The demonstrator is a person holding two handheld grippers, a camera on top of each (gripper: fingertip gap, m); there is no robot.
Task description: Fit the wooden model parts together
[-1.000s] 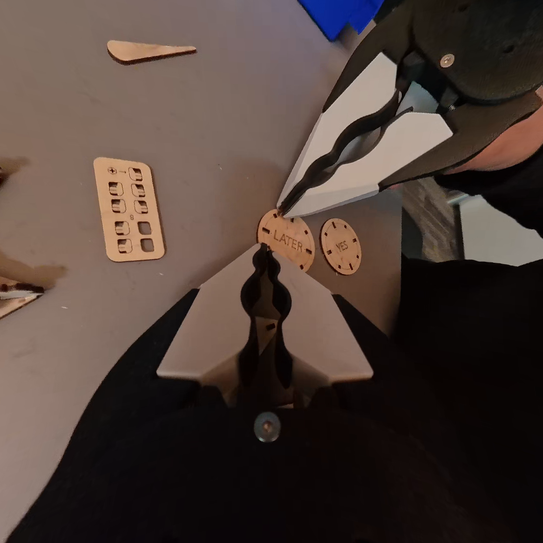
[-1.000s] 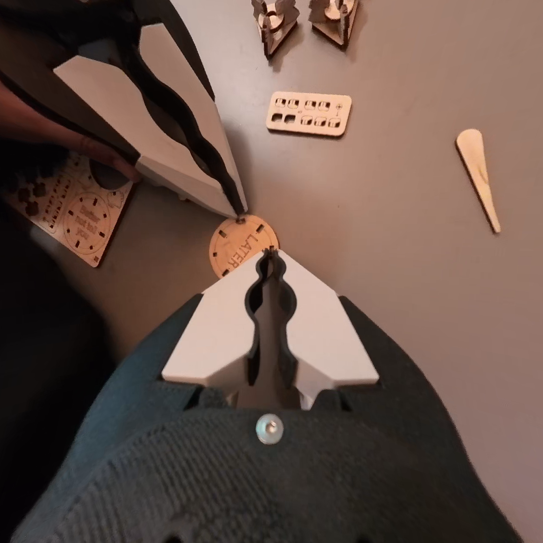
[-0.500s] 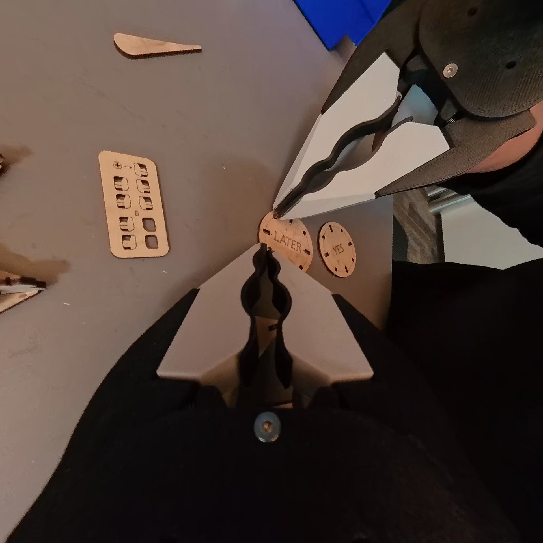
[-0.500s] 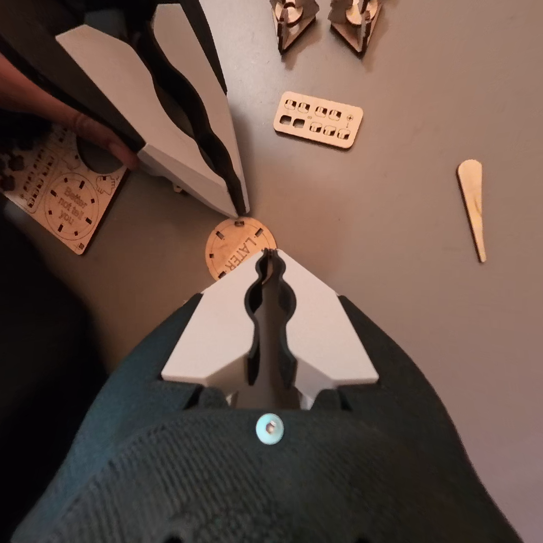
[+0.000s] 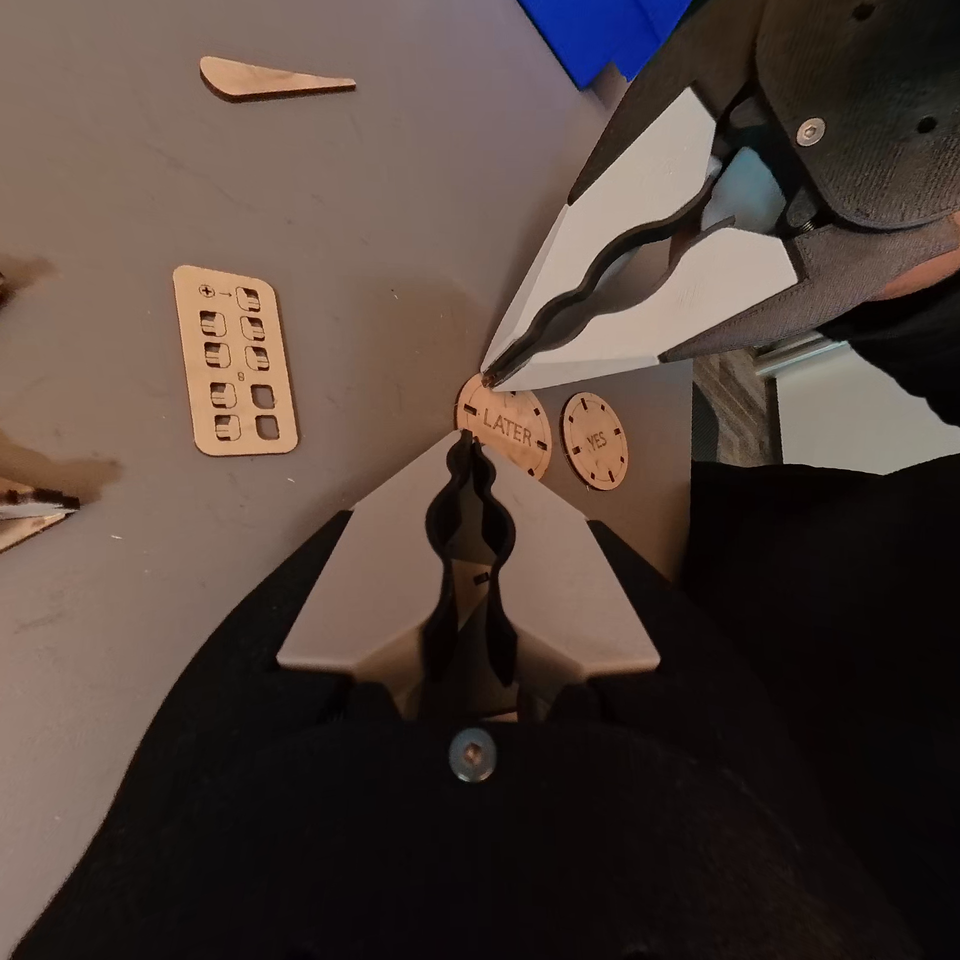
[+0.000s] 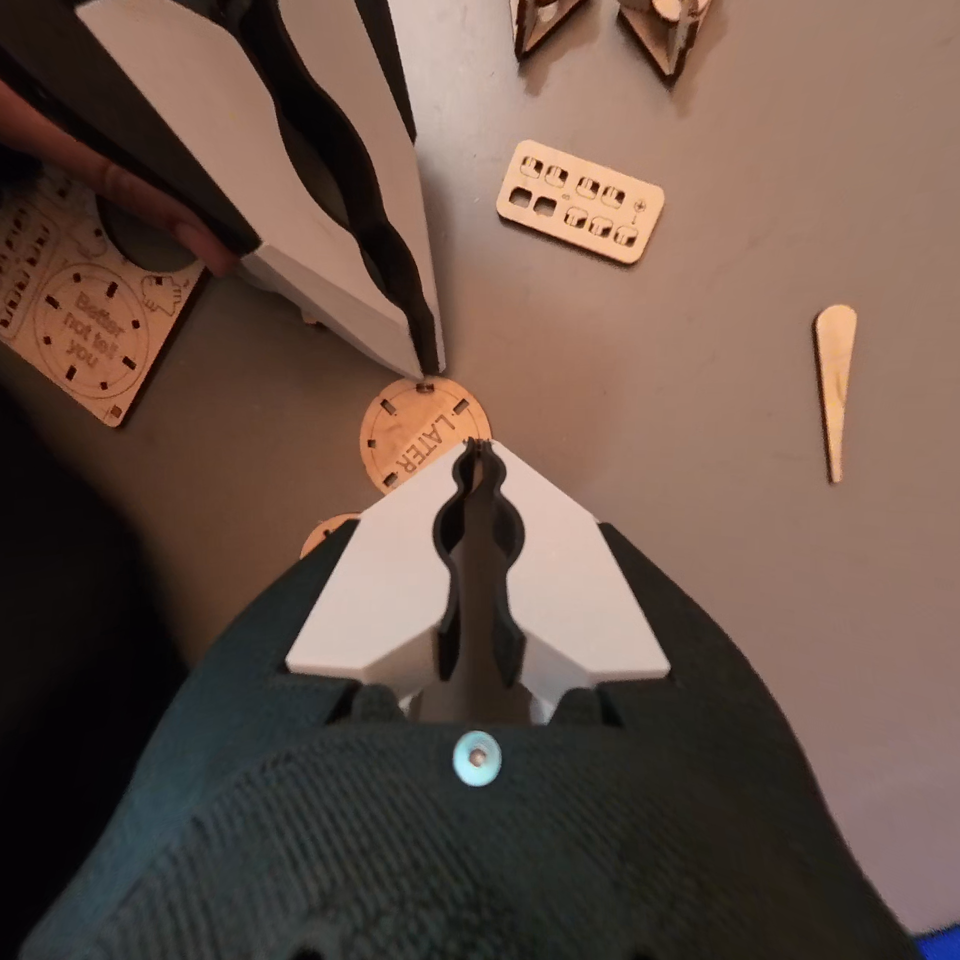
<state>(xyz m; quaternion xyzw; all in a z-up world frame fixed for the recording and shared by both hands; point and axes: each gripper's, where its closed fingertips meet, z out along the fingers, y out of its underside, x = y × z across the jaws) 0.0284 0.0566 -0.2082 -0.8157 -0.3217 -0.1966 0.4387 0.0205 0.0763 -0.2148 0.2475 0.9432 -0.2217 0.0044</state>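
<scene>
A round wooden disc (image 5: pixel 511 434) with engraved writing and slots around its rim lies flat on the grey table (image 5: pixel 363 208). My left gripper (image 5: pixel 470 436) is shut, its tips at the disc's near-left rim. In the right wrist view the left gripper (image 6: pixel 428 371) points at a rim slot of the disc (image 6: pixel 415 431). My right gripper (image 6: pixel 478 442) is shut, its tips over the disc's edge. It reaches in from the upper right in the left wrist view (image 5: pixel 488 383) and touches the rim. I see no clear object in either grasp.
A second engraved disc (image 5: pixel 595 441) lies beside the first, near the table's edge. A slotted wooden plate (image 5: pixel 236 361), a teardrop-shaped stick (image 5: pixel 270 80), an engraved wooden sheet (image 6: pixel 88 332) and two small wooden assemblies (image 6: pixel 670 31) lie around. A blue object (image 5: pixel 597 31) lies far off. Only a small space, under 4 cm, lies between the two pairs of fingers.
Both grippers stay shut at the disc. The right gripper's tips slid slightly along the disc's rim. The right wrist view shifted a little, so the stick and plate sit lower in the frame.
</scene>
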